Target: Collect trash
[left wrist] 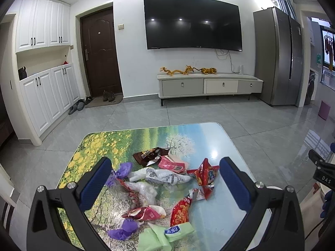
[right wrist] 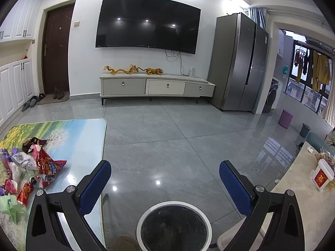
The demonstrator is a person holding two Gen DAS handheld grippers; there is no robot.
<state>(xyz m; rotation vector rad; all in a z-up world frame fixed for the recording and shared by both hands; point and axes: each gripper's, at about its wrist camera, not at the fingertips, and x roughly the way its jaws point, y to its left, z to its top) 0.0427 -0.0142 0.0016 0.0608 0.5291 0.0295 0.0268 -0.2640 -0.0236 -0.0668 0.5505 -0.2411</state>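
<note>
Left tool (left wrist: 165,172) hangs spread wide and empty above the litter of snack wrappers (left wrist: 204,174) and crumpled plastic bags (left wrist: 165,176) scattered across the landscape-printed desk (left wrist: 209,138). Right tool (right wrist: 165,174), splayed and empty too, sits off the desk's right edge, over a round bin (right wrist: 173,226) on the floor.

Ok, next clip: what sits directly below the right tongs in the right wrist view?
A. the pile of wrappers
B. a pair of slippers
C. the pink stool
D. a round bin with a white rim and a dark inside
D: the right tongs, open and empty, hang over the grey floor with the round bin right beneath them, while the wrappers lie off to the left on the table.
</note>
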